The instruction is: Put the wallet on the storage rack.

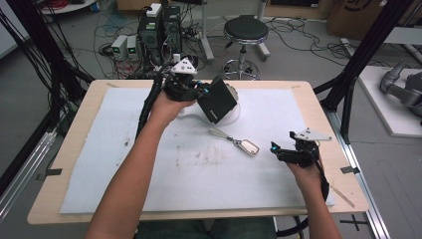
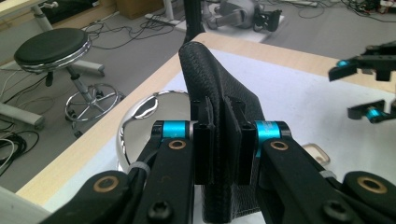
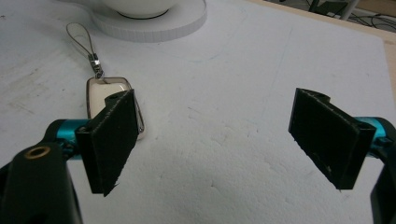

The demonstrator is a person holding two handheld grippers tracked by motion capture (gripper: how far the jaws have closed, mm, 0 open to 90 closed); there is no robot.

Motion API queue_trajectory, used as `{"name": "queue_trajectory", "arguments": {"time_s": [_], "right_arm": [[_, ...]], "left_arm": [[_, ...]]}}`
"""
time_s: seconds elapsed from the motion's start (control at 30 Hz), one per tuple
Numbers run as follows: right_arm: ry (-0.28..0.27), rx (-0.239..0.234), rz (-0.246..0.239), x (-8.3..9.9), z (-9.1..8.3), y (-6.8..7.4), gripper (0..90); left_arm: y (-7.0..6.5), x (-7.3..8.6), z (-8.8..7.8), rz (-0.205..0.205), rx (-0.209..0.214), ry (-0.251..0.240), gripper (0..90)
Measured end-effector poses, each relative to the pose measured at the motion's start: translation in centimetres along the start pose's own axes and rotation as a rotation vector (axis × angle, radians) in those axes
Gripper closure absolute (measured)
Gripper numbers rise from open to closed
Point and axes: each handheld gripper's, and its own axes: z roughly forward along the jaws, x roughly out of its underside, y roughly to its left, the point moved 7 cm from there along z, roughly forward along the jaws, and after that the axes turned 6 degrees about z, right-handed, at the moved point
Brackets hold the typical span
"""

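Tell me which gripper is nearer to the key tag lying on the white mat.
Right. The right gripper sits just beside the key tag, jaws open. The left gripper is raised farther back, clamped on a black wallet.

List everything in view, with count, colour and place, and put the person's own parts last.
black textured leather wallet: 1, black, held above the table's far middle
white round bowl: 1, white, under the wallet
clear rectangular key tag on a metal cord: 1, clear and silver, mid-table
white foam sheet: 1, white, covering the table
round black stool: 1, black and chrome, floor beyond
left gripper: 1, black and blue, shut on the wallet
right gripper: 1, black and blue, open, near the tag
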Motion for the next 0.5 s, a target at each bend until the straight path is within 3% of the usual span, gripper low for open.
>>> {"name": "queue_trajectory", "arguments": {"time_s": [0.27,0.5], "right_arm": [[0.005,-0.003,-0.001,0.1,0.1,0.0,16.2],[0.008,-0.004,-0.001,0.1,0.1,0.1,16.2]], "left_arm": [[2.2,-0.5,2.1,-0.027,-0.044,0.017,82.1],[3.5,-0.8,3.3,-0.025,-0.08,0.042,82.1]]}}
